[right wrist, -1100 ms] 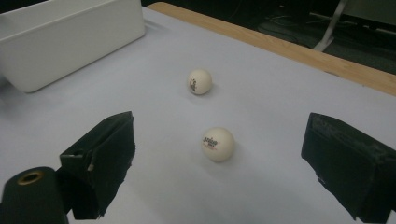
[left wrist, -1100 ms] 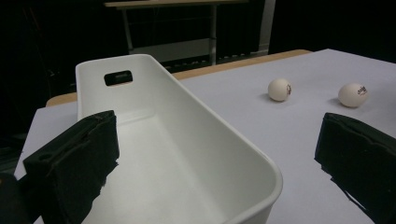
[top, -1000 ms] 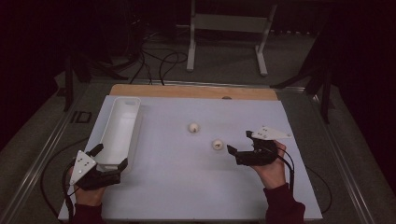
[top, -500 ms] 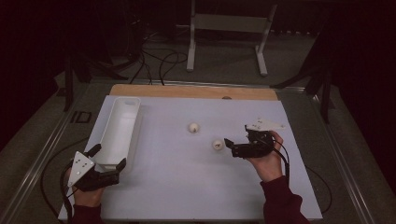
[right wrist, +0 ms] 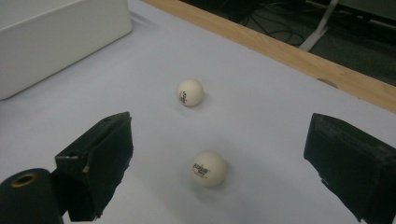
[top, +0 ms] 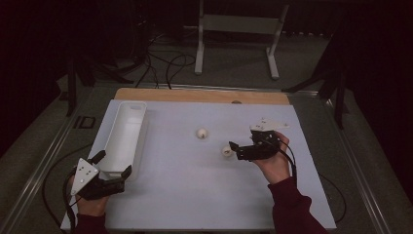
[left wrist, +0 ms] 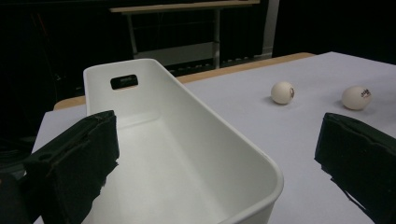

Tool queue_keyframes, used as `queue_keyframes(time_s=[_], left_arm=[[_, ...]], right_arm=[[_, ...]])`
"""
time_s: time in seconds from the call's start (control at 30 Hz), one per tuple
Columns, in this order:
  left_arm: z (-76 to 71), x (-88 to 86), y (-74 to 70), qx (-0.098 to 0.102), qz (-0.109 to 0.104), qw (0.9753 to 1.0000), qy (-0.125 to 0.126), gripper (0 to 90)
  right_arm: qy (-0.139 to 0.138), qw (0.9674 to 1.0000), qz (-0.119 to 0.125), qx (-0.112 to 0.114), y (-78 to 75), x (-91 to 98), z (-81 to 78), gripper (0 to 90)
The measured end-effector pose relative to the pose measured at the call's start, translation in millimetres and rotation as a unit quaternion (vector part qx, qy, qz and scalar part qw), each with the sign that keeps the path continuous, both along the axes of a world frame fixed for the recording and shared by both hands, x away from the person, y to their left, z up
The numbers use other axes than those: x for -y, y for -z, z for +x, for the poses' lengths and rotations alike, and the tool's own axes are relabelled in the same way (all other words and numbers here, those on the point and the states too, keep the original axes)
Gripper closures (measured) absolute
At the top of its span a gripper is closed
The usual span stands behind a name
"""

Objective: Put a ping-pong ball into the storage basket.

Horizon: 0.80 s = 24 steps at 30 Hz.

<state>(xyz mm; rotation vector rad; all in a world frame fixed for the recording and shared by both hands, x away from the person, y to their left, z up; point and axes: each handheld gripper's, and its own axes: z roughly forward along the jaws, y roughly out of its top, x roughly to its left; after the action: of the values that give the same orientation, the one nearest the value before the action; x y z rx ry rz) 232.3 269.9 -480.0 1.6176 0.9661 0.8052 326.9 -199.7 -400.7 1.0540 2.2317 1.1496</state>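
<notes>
Right gripper view: right tool [right wrist: 219, 154] spread wide, near ball [right wrist: 209, 168] between its jaws, untouched.
High view: that ball [top: 226, 151] lies on the tabletop [top: 195, 195] just beside the tool's tips; far ball [top: 201, 132] sits apart. Left tool [top: 113, 164], wide too, straddles the tray's [top: 122, 141] near end.

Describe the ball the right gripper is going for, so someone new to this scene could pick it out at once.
On the white table sheet, right of the long white bin, lie two small white balls. The near ball sits just ahead of the open right gripper, between its jaws in the right gripper view. The far ball lies apart, toward the wooden edge.
</notes>
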Motion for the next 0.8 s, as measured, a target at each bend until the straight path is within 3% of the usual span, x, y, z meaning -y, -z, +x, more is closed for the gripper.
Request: queue_keyframes(time_s=[0.8], left_arm=[[0.5, 0.3, 0.3, -0.001, 0.001, 1.0000, 0.001, 0.5]], right_arm=[[-0.002, 0.9996, -0.019, -0.022, 13.5, -8.7, 18.0, 7.8]])
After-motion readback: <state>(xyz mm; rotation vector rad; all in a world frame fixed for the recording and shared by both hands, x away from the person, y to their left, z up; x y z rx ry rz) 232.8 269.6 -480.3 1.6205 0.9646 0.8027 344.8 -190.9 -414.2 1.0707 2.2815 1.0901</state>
